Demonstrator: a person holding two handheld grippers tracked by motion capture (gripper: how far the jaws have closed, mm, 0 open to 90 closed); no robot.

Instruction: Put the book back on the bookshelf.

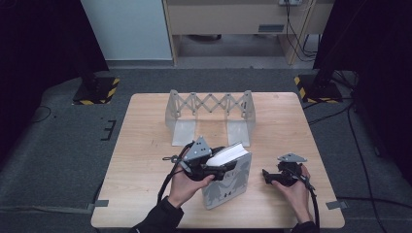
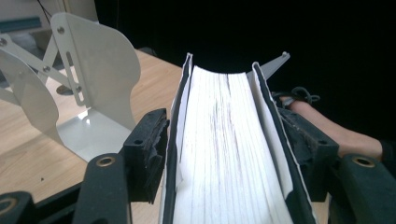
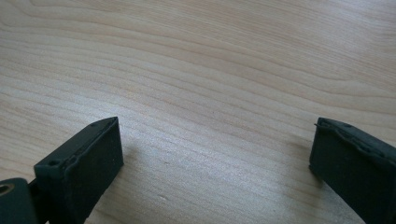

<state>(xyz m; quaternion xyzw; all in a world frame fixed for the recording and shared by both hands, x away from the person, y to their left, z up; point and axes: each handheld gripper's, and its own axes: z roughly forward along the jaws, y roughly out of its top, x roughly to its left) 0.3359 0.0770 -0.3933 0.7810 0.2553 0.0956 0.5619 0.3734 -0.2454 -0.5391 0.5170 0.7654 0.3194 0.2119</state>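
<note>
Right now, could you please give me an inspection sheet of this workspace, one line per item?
Surface: light wooden table, bare wood around the work.
Job's things: grey-covered book standing near the front edge, page block up; expanding metal book rack behind it, with no books in it.
Clutter: nothing seen.
Grippers: left gripper has the book between its pads, both covers touched; right gripper rests to the book's right, jaws wide apart over bare wood, holding nothing.
Cables: one trails from each gripper toward the person; more lie on the floor at right and behind the table.
Surroundings: grey carpet, two stand bases with yellow-black stripes, dark curtains, wooden furniture behind.
</note>
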